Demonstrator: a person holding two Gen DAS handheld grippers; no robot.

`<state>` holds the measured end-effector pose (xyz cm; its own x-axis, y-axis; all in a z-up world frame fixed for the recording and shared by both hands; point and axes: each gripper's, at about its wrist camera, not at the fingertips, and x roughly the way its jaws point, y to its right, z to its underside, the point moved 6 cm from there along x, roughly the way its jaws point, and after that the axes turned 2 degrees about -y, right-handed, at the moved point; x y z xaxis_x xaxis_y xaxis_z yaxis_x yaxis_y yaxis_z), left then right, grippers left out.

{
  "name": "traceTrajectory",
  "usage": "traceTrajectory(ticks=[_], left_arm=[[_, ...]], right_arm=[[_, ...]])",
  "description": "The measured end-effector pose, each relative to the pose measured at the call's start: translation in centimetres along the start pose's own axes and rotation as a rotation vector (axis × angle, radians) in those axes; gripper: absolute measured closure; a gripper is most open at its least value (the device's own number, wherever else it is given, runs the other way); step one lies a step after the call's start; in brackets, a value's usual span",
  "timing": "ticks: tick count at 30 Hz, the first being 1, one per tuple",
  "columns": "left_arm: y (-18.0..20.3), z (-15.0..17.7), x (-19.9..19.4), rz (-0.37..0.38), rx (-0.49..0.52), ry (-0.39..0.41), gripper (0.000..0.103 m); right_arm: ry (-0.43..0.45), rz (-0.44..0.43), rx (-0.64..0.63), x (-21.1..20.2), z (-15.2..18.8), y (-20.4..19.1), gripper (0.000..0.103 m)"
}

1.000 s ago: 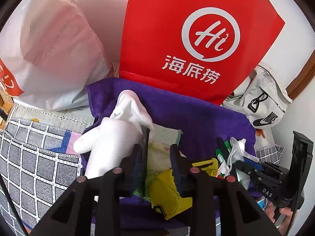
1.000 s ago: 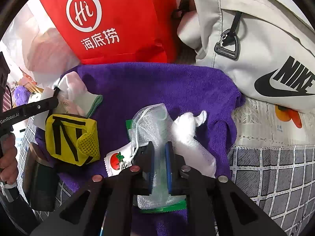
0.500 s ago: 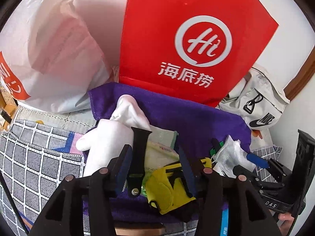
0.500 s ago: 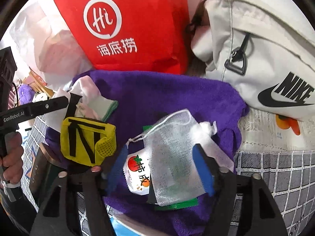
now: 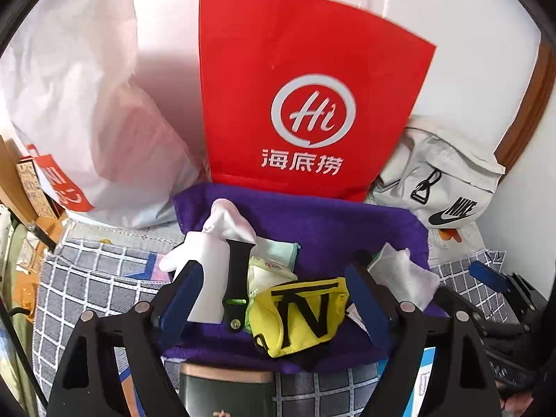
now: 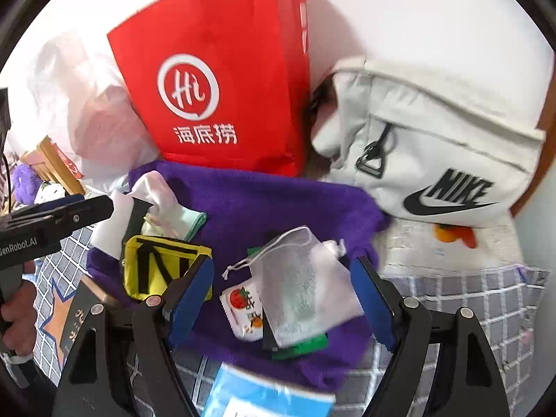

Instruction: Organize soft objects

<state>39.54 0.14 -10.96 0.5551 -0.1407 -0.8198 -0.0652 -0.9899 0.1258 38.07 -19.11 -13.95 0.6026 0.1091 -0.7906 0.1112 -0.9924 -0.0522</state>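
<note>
Both tools have just been opening and stand released above a purple towel spread over a grey checked cloth. The left tool has its blue pads wide apart, nothing pressed between them; in its view a black strap lies across a white sock, beside a yellow pouch with black lettering. The right tool is likewise spread, and a white mesh drawstring bag lies free on the towel between its pads, untouched, partly covering a small sachet printed with a tomato and a green packet. Behind the towel stand a red paper bag with a white "Hi" logo, a white plastic bag to its left, and an off-white Nike bag to its right. A person's hand grips the left tool's handle at the left edge of the right wrist view.
</note>
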Motion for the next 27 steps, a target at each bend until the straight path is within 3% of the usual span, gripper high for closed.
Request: traceTrajectory(ticks=[5, 8, 27], left_arm=[[0.6, 1.3, -3.1, -0.030, 0.002, -0.014, 0.017], [1.1, 2.5, -6.2, -0.042, 0.003, 0.015, 0.011], [2.1, 14.2, -19.7, -0.033, 0.018, 0.114, 0.010]], right_arm=[[0.041, -0.043, 0.036, -4.7, 1.7, -0.1, 0.020], [0.076, -0.044, 0.039, -7.2, 2.8, -0.6, 0.009], [0.153, 0.038, 0.085, -21.3, 13.4, -2.7, 0.009]])
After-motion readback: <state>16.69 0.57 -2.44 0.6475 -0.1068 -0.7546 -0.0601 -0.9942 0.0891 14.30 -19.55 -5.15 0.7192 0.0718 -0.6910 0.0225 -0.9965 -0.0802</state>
